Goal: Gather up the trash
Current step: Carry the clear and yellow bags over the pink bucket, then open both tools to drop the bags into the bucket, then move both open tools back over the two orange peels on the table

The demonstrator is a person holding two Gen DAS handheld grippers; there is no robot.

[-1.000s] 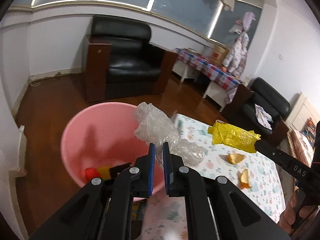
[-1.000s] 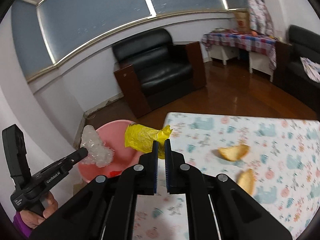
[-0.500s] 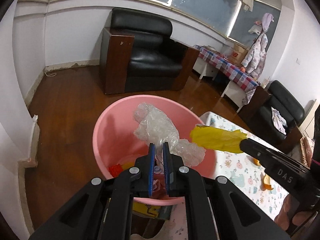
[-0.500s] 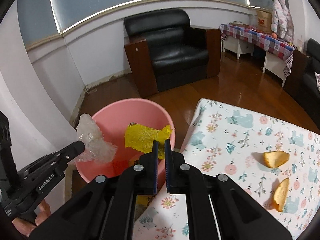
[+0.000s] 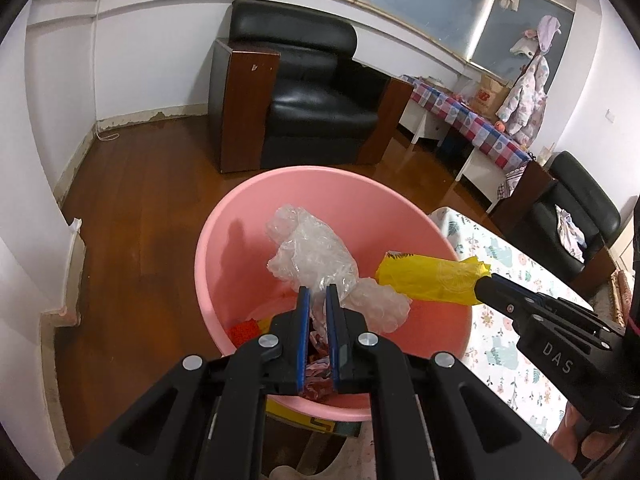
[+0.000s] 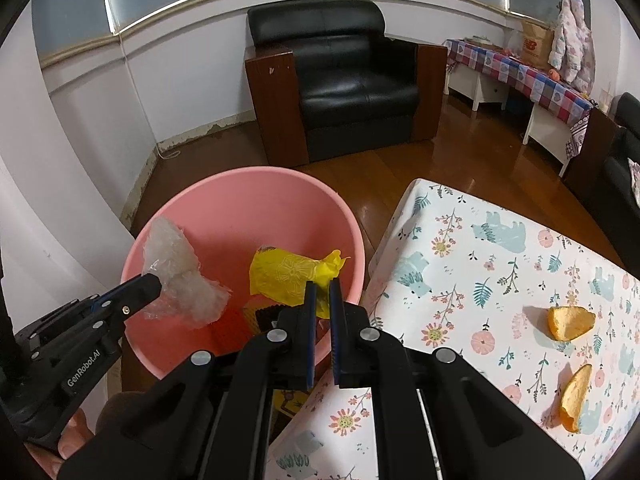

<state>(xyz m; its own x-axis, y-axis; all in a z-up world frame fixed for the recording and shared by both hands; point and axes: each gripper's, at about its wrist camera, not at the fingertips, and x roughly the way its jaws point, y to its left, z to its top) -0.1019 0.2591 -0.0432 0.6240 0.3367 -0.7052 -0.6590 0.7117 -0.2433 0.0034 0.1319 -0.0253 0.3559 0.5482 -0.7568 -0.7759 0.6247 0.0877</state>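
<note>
My left gripper (image 5: 317, 295) is shut on a crumpled clear plastic bag (image 5: 316, 256) and holds it over the pink bin (image 5: 240, 216). It shows from the right wrist view (image 6: 152, 283) with the bag (image 6: 176, 276). My right gripper (image 6: 322, 286) is shut on a yellow wrapper (image 6: 290, 274) and holds it over the bin (image 6: 192, 204). In the left wrist view the right gripper (image 5: 482, 282) and the wrapper (image 5: 428, 278) hang above the bin's right side. Red and yellow scraps (image 5: 244, 330) lie in the bin.
Two orange peels (image 6: 570, 322) (image 6: 574, 398) lie on the floral tablecloth (image 6: 480, 264) to the right of the bin. A black armchair (image 5: 304, 92) stands behind the bin on the wooden floor. A checked-cloth table (image 5: 472, 120) stands at the far right.
Both grippers have moved left from over the table to over the pink bin, each still holding its piece of trash. The bin now fills the middle of both views.
</note>
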